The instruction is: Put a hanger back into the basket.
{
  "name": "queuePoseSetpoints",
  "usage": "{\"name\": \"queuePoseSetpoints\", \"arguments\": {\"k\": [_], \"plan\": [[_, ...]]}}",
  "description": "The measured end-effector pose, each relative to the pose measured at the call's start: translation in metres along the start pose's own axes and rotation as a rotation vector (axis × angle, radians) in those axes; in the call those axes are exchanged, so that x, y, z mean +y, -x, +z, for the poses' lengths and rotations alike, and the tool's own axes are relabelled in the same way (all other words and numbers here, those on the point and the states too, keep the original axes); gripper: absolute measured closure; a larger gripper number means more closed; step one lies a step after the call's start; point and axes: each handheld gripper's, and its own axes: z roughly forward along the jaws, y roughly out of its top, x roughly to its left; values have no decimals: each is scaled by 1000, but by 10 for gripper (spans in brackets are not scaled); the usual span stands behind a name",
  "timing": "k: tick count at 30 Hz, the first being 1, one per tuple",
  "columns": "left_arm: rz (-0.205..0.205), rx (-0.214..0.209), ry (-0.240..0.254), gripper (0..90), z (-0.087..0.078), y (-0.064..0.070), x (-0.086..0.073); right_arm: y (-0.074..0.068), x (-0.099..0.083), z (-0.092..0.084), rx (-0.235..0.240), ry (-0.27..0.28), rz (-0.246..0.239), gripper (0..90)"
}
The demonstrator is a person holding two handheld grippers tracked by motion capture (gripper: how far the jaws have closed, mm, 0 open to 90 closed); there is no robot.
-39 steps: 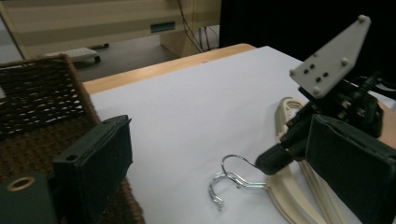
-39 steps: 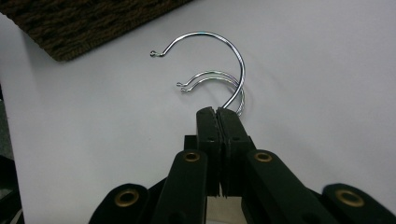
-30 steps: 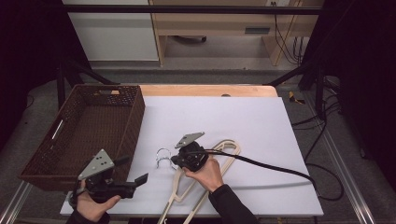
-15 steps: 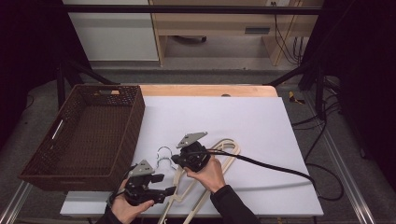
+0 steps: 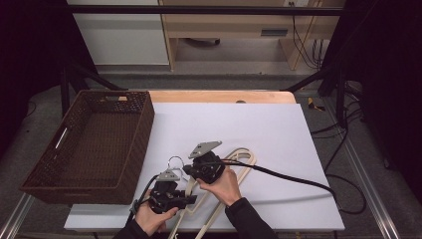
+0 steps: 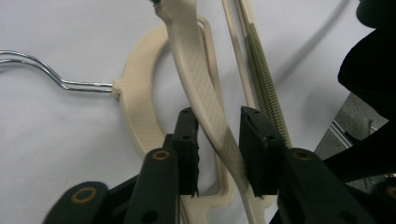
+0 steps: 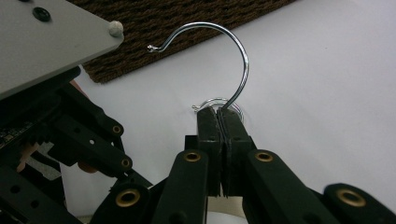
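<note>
Moved: left gripper (image 5: 191,200) has come in from the near end of the basket (image 5: 89,144) to the near arm of the upper hanger (image 6: 205,107), just beside that basket's near right corner; its jaws have just been closing, with the cream arm between them.
Unmoved: right gripper (image 5: 185,169), basket and both hangers lie as before.
Basket: brown wicker, on the left part of the white counter (image 5: 278,149).
Hangers: two cream plastic ones stacked, right of the basket; lower hanger (image 6: 135,107) flat on the counter under the upper one.
Left hand: low at the counter's near edge, gripper pointing right; pads flank the upper hanger's arm, contact too close to tell.
Right hand: just beyond the left, gripper pointing toward the basket.
Right gripper grip: clenched on the wire hook (image 7: 233,60), which curls up toward the basket.
</note>
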Motion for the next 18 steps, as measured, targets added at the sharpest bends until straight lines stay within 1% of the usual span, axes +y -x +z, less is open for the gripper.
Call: {"name": "queuePoseSetpoints", "arguments": {"k": [1,2,4,5,6,7,8,9,10,11,13,14,15,16,17,18], "plan": [[-9,1,2,710,0,0,0,0,0,0,0,-1,2,891],[-9,1,2,716,0,0,0,0,0,0,-1,-1,1,891],[-33,-8,11,727,0,0,0,0,0,-1,0,0,-5,891],[-33,-8,11,731,0,0,0,0,0,-3,0,-6,-7,891],[-44,-11,14,731,-1,0,0,0,0,-3,0,-6,-7,891],[-56,-12,23,739,-2,0,1,0,1,-3,-3,5,-8,890],[-58,-12,29,752,-2,0,1,0,2,-7,-5,4,-9,889],[-65,-15,38,752,-3,0,1,0,2,-7,-5,4,-9,889],[-72,-14,45,759,-4,0,2,0,3,-8,-8,15,-9,889],[-82,-16,60,777,-7,0,2,0,4,-13,-12,32,-14,889],[-89,-24,69,784,-8,0,2,-1,4,-15,-15,34,-11,888],[-92,-25,81,802,-9,1,3,-2,6,-23,-22,51,-16,887],[-95,-26,86,810,-11,1,3,-2,6,-26,-22,52,-24,887],[-105,-29,110,821,-14,3,4,-3,6,-31,-29,63,-33,888],[-105,-29,110,830,-14,3,4,-3,6,-31,-29,63,-33,888],[-107,-34,119,840,-16,3,5,-5,7,-38,-35,80,-38,890]]}}
